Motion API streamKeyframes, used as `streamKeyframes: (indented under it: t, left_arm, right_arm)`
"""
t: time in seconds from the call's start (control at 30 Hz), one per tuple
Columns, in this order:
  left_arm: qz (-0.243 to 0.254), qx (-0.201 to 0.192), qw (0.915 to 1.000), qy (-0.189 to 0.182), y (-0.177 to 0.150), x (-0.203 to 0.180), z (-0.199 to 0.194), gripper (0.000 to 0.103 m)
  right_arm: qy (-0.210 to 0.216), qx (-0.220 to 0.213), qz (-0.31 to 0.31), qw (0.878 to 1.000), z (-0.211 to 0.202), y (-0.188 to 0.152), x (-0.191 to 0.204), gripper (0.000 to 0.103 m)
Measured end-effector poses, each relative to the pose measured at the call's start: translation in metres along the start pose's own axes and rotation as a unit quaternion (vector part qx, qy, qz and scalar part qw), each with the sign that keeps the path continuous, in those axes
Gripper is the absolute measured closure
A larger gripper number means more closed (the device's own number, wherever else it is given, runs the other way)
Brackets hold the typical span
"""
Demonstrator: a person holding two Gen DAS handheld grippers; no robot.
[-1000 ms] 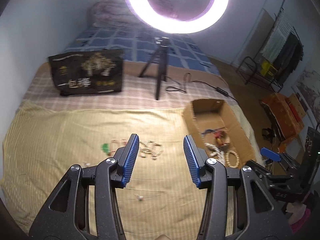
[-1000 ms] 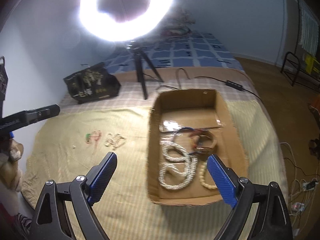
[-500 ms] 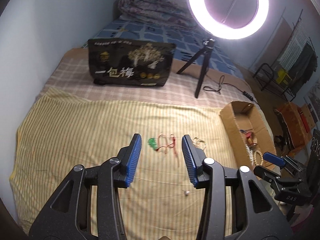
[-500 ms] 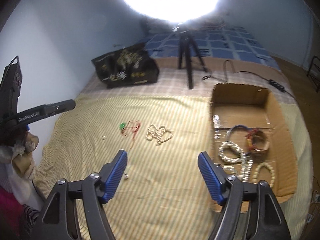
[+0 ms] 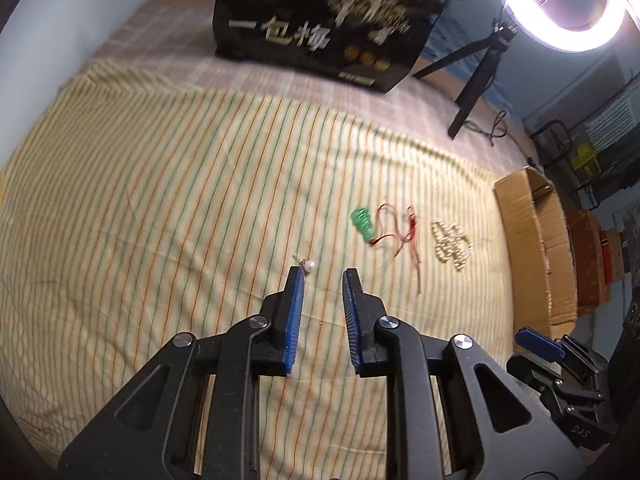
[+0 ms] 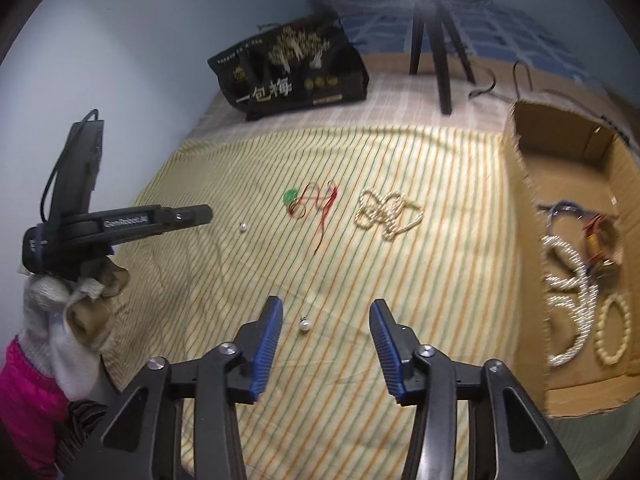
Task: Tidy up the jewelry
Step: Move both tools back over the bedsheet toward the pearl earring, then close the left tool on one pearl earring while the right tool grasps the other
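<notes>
1. Both of my hands have dropped toward the striped bedspread since a second ago, swinging left, away from the cardboard box, and both sets of jaws are narrower than they were.
2. Left hand-held gripper: its jaws are closing and stand narrow, with nothing between them; one small pearl earring lies on the bedspread just beside the tip of the left-hand finger.
3. Right hand-held gripper: its jaws are closing from a wide spread, about half open now, and a second pearl earring lies on the cloth between the fingers, not yet pinched.
4. Done so far (judging by how things lie): the box already holds several beaded strands and bracelets.
5. Left to do: both pearl earrings, the green pendant on its red cord and the bunched pearl strand are out on the bedspread, well apart from the box. I judge the job past halfway.
6. Next move calls for fine aim; the earrings are tiny and could roll or slip from the pads.
</notes>
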State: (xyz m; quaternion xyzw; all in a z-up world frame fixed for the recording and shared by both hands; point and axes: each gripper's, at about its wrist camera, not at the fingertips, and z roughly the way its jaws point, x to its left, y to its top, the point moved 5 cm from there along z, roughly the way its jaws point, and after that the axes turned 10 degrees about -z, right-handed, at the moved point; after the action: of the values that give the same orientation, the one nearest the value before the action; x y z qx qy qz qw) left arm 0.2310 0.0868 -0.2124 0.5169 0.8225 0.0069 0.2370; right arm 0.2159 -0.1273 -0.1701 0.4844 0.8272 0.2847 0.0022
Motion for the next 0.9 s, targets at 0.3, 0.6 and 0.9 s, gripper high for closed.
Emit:
streamKeyframes:
  t: [0.3,0.6,0.9]
  left_arm:
    - [-0.002,0.019,0.9997,0.015,-0.003,0.001,0.030,0.087]
    - [-0.018,0.027,0.9992,0.024,0.005,0.006,0.046,0.087]
    - [-0.011,0.030,0.9988,0.036,0.007,0.006,0.057,0.087]
  right_arm:
    - [0.012,0.025,0.000,1.000,0.027,-0.005,0.006,0.064]
    - [0.017,0.037,0.001,0.999,0.042,-0.004,0.005,0.067]
    - [0.025,0.045,-0.004,0.999,0.052,-0.001,0.011,0.072]
